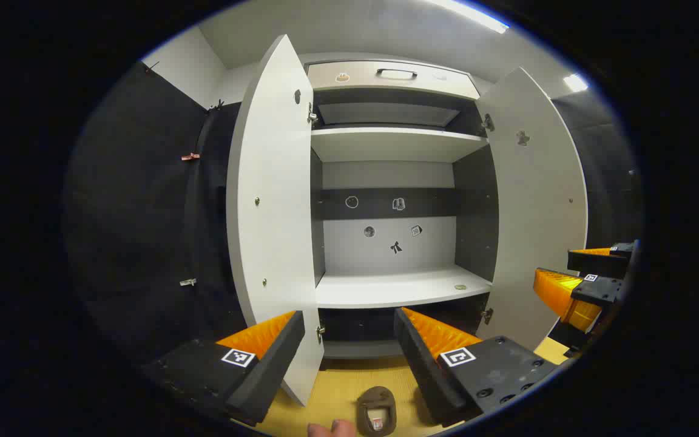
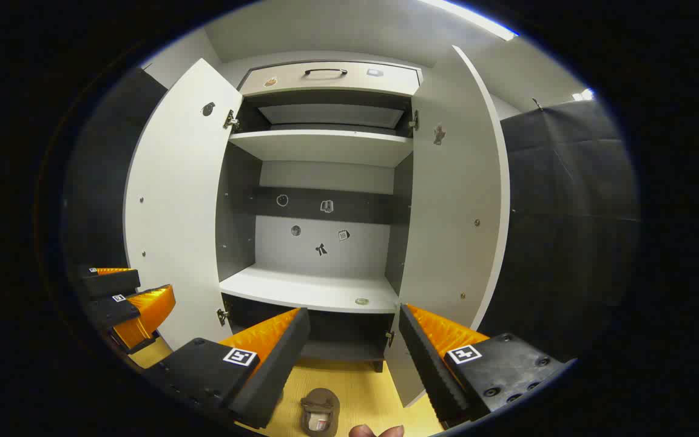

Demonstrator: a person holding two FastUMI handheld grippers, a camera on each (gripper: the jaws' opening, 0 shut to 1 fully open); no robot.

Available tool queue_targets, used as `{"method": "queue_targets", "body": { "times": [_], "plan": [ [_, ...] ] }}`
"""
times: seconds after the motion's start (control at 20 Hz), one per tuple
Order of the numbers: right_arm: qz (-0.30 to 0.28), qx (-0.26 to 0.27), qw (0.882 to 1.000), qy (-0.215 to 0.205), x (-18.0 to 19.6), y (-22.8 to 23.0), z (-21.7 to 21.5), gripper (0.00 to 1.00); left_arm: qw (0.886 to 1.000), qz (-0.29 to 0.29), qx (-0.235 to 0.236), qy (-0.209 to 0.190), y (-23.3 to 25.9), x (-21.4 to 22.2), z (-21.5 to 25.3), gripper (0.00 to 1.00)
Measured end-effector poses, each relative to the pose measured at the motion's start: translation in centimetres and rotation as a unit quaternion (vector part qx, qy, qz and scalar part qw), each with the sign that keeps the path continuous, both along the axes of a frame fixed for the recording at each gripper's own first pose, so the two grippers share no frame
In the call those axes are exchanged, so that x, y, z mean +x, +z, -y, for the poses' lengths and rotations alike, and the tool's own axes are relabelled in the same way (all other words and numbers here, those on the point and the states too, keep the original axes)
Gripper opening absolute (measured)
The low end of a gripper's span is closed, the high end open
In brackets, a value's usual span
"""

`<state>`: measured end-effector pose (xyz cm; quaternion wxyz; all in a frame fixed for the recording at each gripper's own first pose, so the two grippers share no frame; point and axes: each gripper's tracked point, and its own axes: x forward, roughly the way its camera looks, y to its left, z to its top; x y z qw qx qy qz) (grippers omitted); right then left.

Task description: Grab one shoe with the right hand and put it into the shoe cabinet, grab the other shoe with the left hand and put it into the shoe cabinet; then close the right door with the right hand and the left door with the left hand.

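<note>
The shoe cabinet (image 1: 395, 152) (image 2: 322, 145) stands straight ahead with its left door (image 1: 273, 200) (image 2: 179, 206) and right door (image 1: 537, 206) (image 2: 452, 200) both swung wide. Its shelves hold no shoes. A brown shoe (image 1: 376, 411) (image 2: 320, 412) lies on the yellow floor, toe toward the cabinet, below and between my fingers. My left gripper (image 1: 349, 337) is open and empty, raised above the shoe. My right gripper (image 2: 352, 331) is open and empty too. In the left gripper view the right gripper (image 1: 586, 282) shows at the right edge; in the right gripper view the left gripper (image 2: 122, 297) shows at the left edge.
A closed drawer (image 1: 393, 76) (image 2: 331, 77) with a handle tops the cabinet. Black cloth walls (image 1: 143, 212) (image 2: 568, 230) flank it. A small round object (image 1: 460, 287) (image 2: 361, 301) rests on the middle shelf. Part of a person (image 1: 331, 428) (image 2: 377, 431) shows at the bottom edge beside the shoe.
</note>
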<state>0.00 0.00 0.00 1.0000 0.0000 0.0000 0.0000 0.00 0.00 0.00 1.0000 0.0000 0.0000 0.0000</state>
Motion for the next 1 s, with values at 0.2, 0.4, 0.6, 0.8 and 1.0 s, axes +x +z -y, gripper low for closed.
{"method": "queue_targets", "body": {
  "times": [0.2, 0.4, 0.6, 0.8, 1.0],
  "plan": [
    [0.006, -0.002, 1.000, -0.001, -0.2, 0.3, -0.3, 0.98, 1.000, 0.001, 0.012, 0.001, 0.3, 0.1, 0.0, 0.95],
    [-0.004, 0.006, 1.000, 0.004, -0.3, -0.1, -0.9, 0.98, 1.000, 0.001, 0.002, 0.002, 0.4, -0.3, -0.2, 0.95],
    [-0.007, 0.010, 1.000, 0.008, -0.6, -0.2, -1.4, 0.98, 1.000, 0.002, -0.003, 0.005, 0.4, -0.8, -0.7, 0.95],
    [-0.009, 0.005, 1.000, 0.003, -0.9, -0.4, -1.3, 0.98, 1.000, 0.005, -0.003, 0.006, 0.5, -1.1, -0.8, 0.95],
    [-0.012, 0.006, 1.000, 0.004, -1.0, -0.6, -1.5, 0.98, 1.000, 0.006, -0.004, 0.006, 0.3, -1.4, -1.0, 0.95]
  ]
}}
